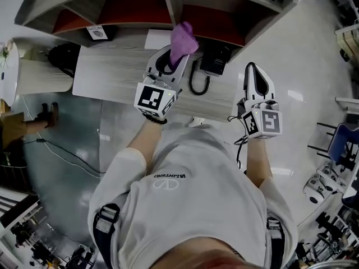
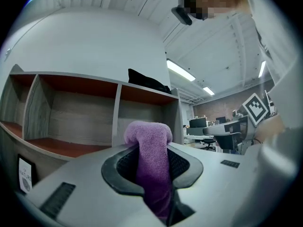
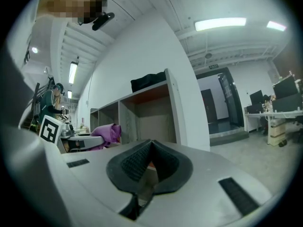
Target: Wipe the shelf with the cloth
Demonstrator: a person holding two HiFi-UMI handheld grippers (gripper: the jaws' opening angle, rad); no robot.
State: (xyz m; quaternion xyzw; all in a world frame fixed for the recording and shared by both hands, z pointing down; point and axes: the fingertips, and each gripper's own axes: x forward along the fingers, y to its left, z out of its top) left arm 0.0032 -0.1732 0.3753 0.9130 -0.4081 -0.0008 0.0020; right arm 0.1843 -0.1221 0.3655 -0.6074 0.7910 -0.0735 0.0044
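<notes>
My left gripper (image 1: 178,54) is shut on a purple cloth (image 1: 184,41), which bunches above the jaw tips in front of the shelf unit (image 1: 168,4). In the left gripper view the cloth (image 2: 151,160) hangs between the dark pads, with the shelf's red-floored compartments (image 2: 71,122) behind it. My right gripper (image 1: 253,72) is held to the right over the desk's end, its jaws shut with nothing between them. The right gripper view shows the cloth (image 3: 106,134) at left and the shelf's end compartment (image 3: 151,110) ahead.
A light wooden desk (image 1: 106,74) runs under the shelf, carrying a black device with a looped cable (image 1: 207,66), a white paper (image 1: 158,38) and a small labelled card (image 1: 98,32). A black bag (image 2: 147,82) lies on top of the shelf. Glossy floor lies to the right.
</notes>
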